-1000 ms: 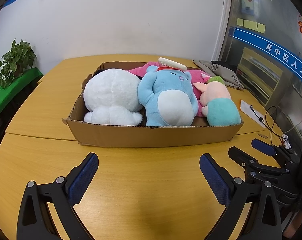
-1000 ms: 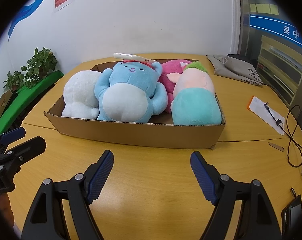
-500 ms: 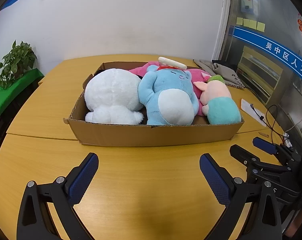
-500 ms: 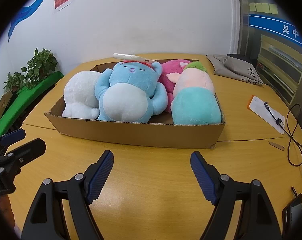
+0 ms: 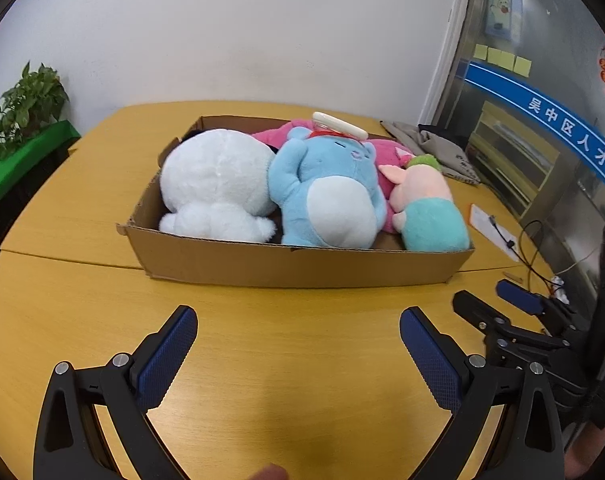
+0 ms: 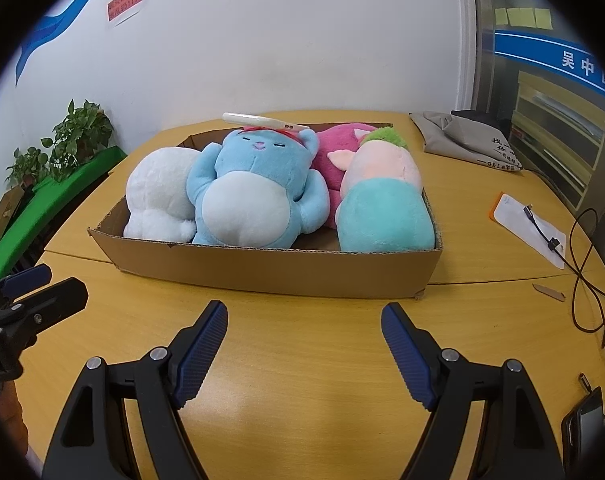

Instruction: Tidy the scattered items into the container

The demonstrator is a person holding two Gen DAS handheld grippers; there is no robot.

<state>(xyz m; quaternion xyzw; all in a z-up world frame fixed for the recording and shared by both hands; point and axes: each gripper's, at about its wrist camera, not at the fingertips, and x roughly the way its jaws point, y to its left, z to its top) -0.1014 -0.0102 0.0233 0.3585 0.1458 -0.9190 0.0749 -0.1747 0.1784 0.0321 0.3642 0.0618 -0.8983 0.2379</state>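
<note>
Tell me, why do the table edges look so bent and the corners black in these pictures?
Fisheye lenses: in both wrist views the table and cardboard box bow outward, and dark lens rims fill the corners. Left wrist view is slightly soft on the plush toys; the right wrist view shows a pale glare patch on the wood.

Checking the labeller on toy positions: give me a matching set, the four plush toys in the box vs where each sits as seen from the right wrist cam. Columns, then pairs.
Things:
1. white plush toy
2. blue plush toy
3. pink plush toy
4. teal and peach plush toy

Places in the cardboard box:
A. at the right end
B. at the back, mostly hidden behind two others
C. at the left end
D. in the middle at the front, with a white flat object on its head

Pairs: 1-C, 2-D, 3-B, 4-A
</note>
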